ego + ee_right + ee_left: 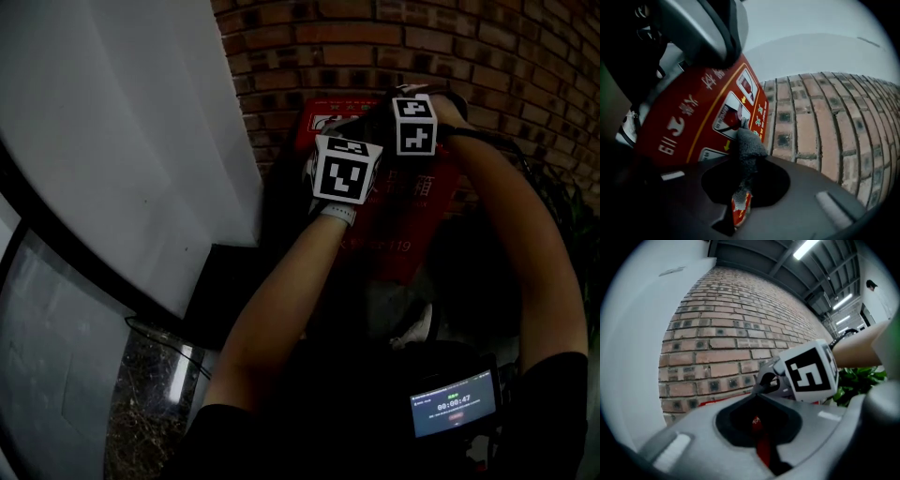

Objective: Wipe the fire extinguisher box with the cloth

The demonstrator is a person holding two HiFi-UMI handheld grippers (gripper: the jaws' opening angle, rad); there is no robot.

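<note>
The red fire extinguisher box (405, 234) stands against the brick wall, with white characters and pictograms on its face (693, 117). Both grippers hover over its top part, close together. My right gripper (743, 180) is shut on a grey cloth (746, 147), whose bunched end pokes out toward the box's pictogram labels. Its marker cube (414, 124) is the farther one in the head view. My left gripper (757, 425) is shut with nothing in it, and only a red sliver shows through its slit. Its cube (342, 169) sits just left of the right one.
A brick wall (394, 47) runs behind the box. A white wall panel (122, 141) fills the left. Green plant leaves (855, 380) are at the right. A device with a lit screen (453, 403) hangs at my chest. A white shoe (414, 328) is below the box.
</note>
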